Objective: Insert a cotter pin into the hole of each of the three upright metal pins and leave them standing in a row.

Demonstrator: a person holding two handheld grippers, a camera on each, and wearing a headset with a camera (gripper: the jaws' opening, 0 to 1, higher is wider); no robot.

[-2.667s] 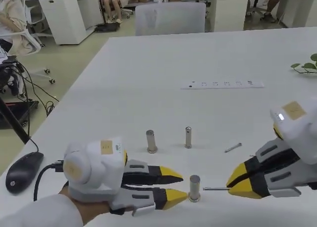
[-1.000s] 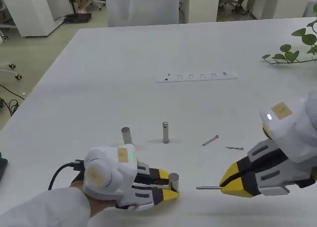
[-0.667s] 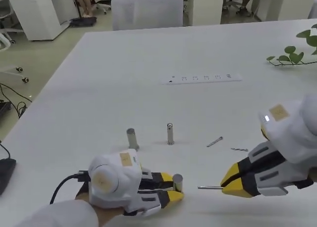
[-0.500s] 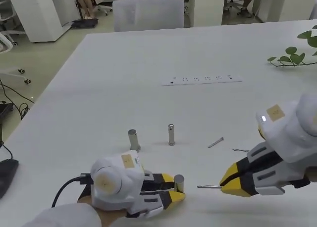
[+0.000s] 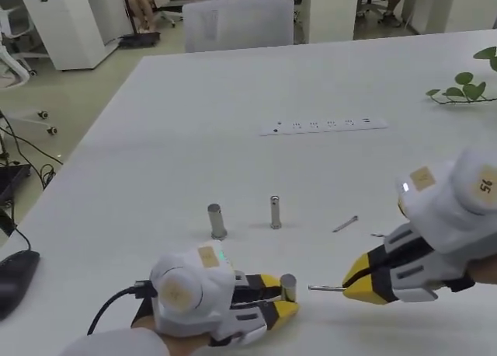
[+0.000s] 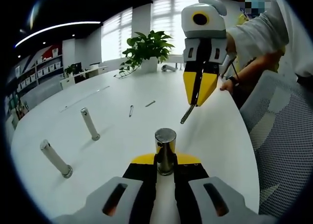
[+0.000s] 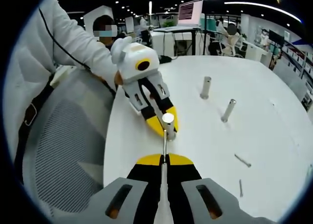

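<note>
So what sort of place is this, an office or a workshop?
Most likely an open-plan office or lab: a long white table with a power strip lying on it, an office chair at its far end, and a potted plant on the table.

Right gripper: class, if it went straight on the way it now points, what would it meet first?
The cotter pin held in the right gripper leads; its tip would likely first meet the upright metal pin clamped in the left gripper. Exact height alignment is unclear.
</note>
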